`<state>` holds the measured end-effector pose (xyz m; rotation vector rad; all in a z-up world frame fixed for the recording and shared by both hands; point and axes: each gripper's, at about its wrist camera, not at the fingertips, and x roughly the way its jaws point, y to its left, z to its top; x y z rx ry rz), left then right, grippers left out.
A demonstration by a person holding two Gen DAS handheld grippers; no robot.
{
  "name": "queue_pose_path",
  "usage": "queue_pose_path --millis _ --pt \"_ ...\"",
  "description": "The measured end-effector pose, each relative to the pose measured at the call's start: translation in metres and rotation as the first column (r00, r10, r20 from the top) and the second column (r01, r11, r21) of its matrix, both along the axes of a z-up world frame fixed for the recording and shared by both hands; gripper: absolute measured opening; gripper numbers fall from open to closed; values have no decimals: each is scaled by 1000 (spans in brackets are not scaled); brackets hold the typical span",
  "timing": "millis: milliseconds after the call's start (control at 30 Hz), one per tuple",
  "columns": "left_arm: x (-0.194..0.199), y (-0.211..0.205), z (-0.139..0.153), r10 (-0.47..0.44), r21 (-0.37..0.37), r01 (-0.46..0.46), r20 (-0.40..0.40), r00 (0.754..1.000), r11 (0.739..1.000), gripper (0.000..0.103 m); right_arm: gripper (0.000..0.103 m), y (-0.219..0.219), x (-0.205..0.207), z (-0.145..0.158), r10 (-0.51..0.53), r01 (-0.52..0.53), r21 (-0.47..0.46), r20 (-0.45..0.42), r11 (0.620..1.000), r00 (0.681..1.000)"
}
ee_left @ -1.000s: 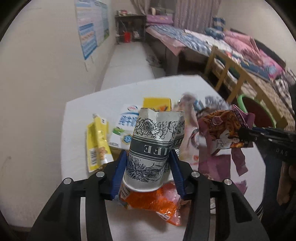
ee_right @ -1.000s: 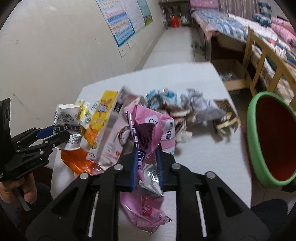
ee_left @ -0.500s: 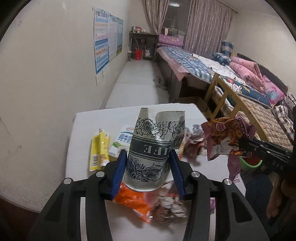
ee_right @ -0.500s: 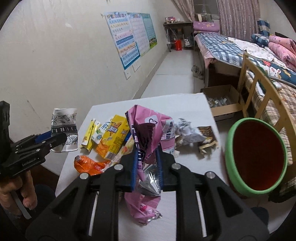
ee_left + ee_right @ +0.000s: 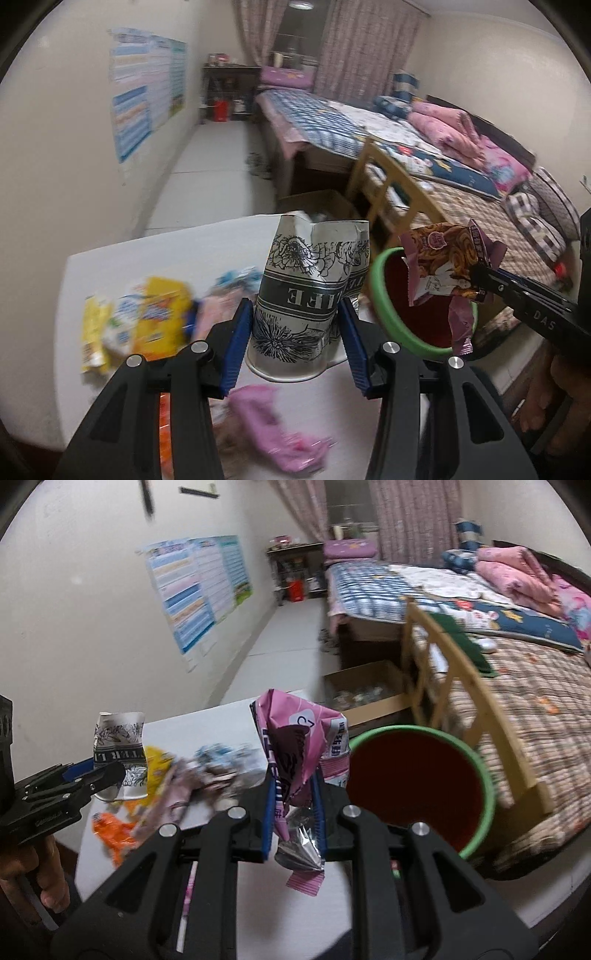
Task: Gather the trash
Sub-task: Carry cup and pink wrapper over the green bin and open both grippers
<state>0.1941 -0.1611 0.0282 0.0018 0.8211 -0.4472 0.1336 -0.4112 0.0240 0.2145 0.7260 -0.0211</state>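
The left gripper (image 5: 295, 343) clamps a crumpled paper cup (image 5: 314, 295) between its ribbed blue pads, base toward the camera. The cup is white card printed with black line-drawn flowers and a dark lettered band; its rim is dented and torn out of round. It hangs above the table (image 5: 166, 251), clear of the surface.

The right gripper (image 5: 293, 816) is pinched tight on a wrapper (image 5: 299, 753), a thin pink and maroon film folded into sharp creases, with a silvery foil lining twisted into a point below the pads. Seen from the left wrist, this wrapper's other face (image 5: 439, 266) is glossy brown and orange, and it hangs just in front of the bin (image 5: 376, 295).

The bin (image 5: 480, 775) is round, with a smooth green rim and a dark red inside, standing just beside the table's edge by a wooden bed frame (image 5: 454, 686).

On the flat white tabletop lies a loose heap, blurred: a yellow carton (image 5: 160, 317), a yellow sachet (image 5: 92, 332), an orange wrapper (image 5: 114, 830), a soft pink crumple (image 5: 277, 428) and pale crushed packets (image 5: 221, 764). A hand (image 5: 33, 871) grips the left tool's handle.
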Motion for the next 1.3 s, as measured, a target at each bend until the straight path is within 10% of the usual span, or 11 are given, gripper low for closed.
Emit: queue_pose_path --millis 600,1200,1300 --pt "46 -206 -58 -206 35 211 -122 971 977 45 18 -118 31 -57 -151 141 -82 -140 987 979" --pt "70 -247 -130 -257 55 287 -313 914 956 49 23 -147 50 -114 -161 151 -56 -308 987 938" --pt "70 -245 -126 -264 59 294 -301 916 954 68 33 -148 49 -118 -160 153 -49 -318 987 935"
